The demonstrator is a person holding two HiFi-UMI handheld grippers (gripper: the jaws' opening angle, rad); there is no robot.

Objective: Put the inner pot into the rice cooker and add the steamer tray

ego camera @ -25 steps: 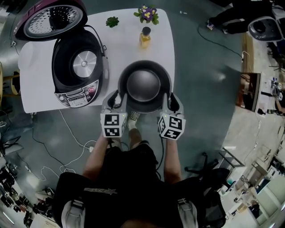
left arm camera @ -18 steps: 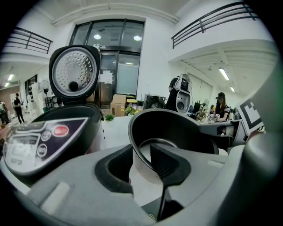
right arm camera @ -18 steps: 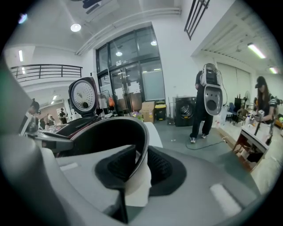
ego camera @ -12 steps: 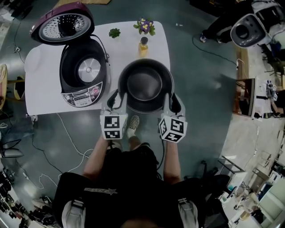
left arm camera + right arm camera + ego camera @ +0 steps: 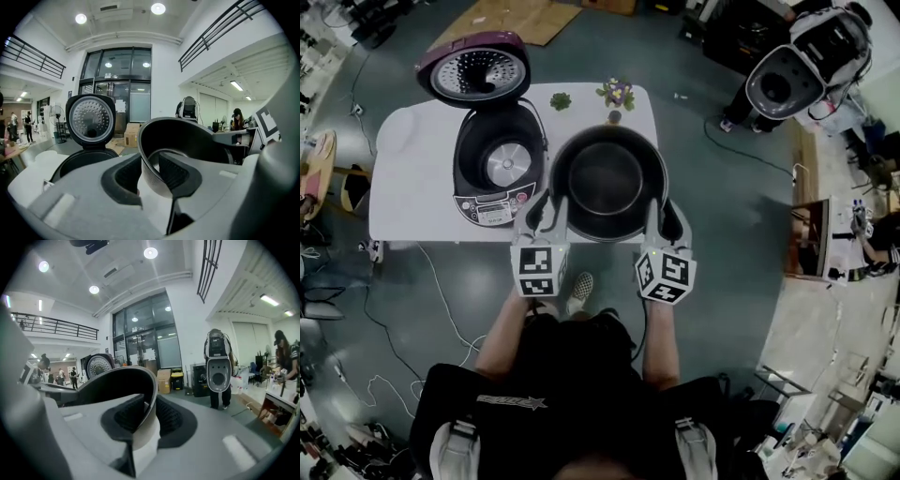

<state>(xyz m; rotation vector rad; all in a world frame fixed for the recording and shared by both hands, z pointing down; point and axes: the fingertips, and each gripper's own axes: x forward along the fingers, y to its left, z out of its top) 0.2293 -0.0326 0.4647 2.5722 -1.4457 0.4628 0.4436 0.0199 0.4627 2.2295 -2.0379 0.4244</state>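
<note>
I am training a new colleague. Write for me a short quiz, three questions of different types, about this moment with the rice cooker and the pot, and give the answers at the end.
1. Short answer: is the lid of the rice cooker open or shut?
2. Choose one: what holds the inner pot?
A. Nothing; it stands on the table.
B. The left gripper and the right gripper, each on its rim.
C. A bare hand.
3. True or false: the inner pot already sits inside the rice cooker.

Key
1. Open.
2. B. The left gripper's jaws are closing on the rim.
3. False; it is held beside the cooker, whose cavity is empty.
</note>
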